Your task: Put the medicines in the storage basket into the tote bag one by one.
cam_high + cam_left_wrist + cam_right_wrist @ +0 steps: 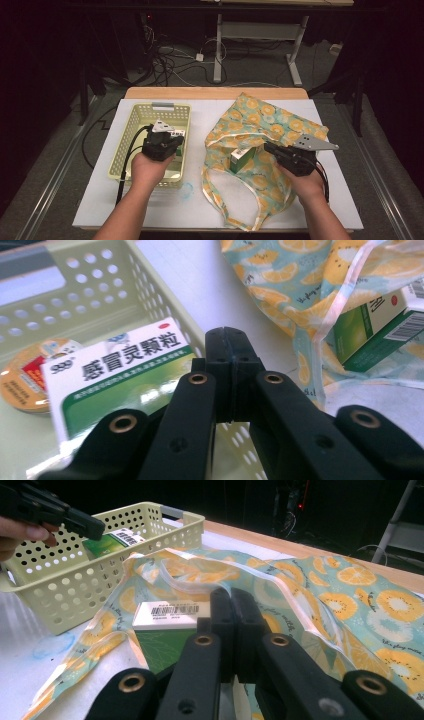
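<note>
While both fingers pairs sit clenched, empty | left gripper (227,347) over basket (131,117) | bag (280,125) half-hides box (167,625).

Green-and-white box (120,375) in basket (165,310): lower corner hidden behind the left gripper (231,340), small print blurred. Round orange tin (25,382): partly covered by that box, label unreadable. Second green box (385,325) in fruit-print bag (310,275): cut off by the right edge of the left gripper view; in the right gripper view its lower part sits behind the right gripper (232,602).
</note>
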Tool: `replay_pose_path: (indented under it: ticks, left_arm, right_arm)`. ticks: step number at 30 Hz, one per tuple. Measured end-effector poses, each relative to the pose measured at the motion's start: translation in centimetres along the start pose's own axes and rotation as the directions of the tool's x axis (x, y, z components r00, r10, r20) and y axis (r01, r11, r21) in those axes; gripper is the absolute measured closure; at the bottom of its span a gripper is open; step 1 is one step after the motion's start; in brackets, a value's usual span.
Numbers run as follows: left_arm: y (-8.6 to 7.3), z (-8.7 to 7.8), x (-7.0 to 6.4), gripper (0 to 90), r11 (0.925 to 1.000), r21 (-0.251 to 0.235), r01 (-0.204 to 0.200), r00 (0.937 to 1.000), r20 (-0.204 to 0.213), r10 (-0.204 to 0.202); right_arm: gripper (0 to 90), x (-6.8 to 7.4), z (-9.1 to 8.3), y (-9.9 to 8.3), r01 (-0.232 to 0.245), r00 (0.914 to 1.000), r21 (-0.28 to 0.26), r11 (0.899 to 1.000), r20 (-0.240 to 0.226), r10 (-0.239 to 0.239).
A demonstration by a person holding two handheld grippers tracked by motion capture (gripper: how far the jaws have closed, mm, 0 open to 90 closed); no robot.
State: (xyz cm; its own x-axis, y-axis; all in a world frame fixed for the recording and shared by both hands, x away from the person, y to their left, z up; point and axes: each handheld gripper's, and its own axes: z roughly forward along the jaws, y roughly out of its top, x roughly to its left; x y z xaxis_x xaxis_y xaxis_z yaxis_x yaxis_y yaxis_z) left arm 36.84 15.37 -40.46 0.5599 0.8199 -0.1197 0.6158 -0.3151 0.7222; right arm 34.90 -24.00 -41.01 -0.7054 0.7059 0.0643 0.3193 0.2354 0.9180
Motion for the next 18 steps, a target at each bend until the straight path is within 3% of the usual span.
replay_pose_path:
  ticks: [10,14,18]
  left_arm:
    - [0.3,1.7,0.1,88.0,0.9937,0.111,0.014,0.9996,-0.026,-0.011]
    - [0.3,1.7,0.2,88.0,0.9929,0.118,0.006,0.9996,-0.029,-0.003]
    - [0.2,1.4,0.5,88.1,0.9913,0.131,-0.015,0.9976,-0.065,0.023]
  right_arm:
    - [90.0,0.0,-0.2,0.1,0.001,1.0,-0.005,1.0,0.001,-0.001]
    - [90.0,-0.1,-0.3,0.1,-0.002,1.0,-0.006,1.0,0.003,0.002]
    - [90.0,0.0,-0.3,0.1,-0.002,1.0,-0.007,1.0,0.003,0.002]
